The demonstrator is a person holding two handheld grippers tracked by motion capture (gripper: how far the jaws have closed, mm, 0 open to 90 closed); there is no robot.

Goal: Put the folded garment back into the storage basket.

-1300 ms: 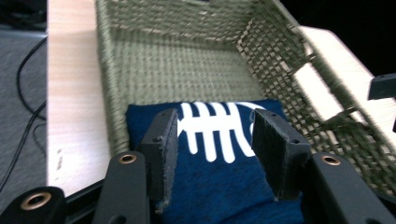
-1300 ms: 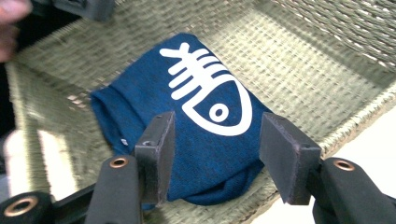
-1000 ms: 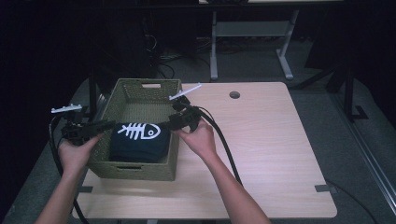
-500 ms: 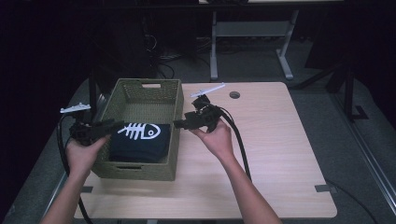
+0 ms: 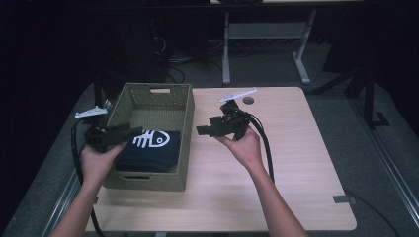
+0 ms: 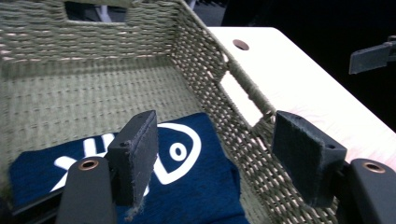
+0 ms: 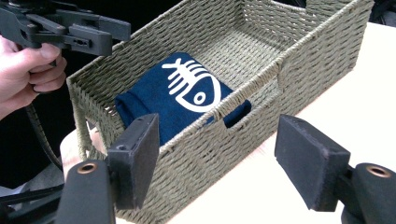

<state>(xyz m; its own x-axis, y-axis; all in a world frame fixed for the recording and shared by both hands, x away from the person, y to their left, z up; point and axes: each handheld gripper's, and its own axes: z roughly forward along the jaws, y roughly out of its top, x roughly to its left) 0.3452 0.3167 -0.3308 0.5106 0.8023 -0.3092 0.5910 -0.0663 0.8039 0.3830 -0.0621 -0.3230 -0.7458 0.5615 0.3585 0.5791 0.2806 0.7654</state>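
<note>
folded navy cloth (image 5: 148, 149) in basket (image 5: 148, 182), fish head pointing table-right, both grippers wide open, empty

A woven basket (image 5: 185, 111) sits on the left part of a wooden table (image 5: 296, 163), its long side running away from the person. Inside the basket, at its near end, lies a folded dark blue cloth (image 5: 148, 150) with a white fish-skeleton print (the far end of the basket is bare weave). The left gripper (image 5: 129, 132) is held over the basket's left rim, jaws pointing across toward the cloth. The right gripper (image 5: 201, 130) is held just right of the basket, above the table, jaws pointing at the basket's right wall, not touching it. A cable (image 5: 267, 148) trails from it toward the person.
</note>
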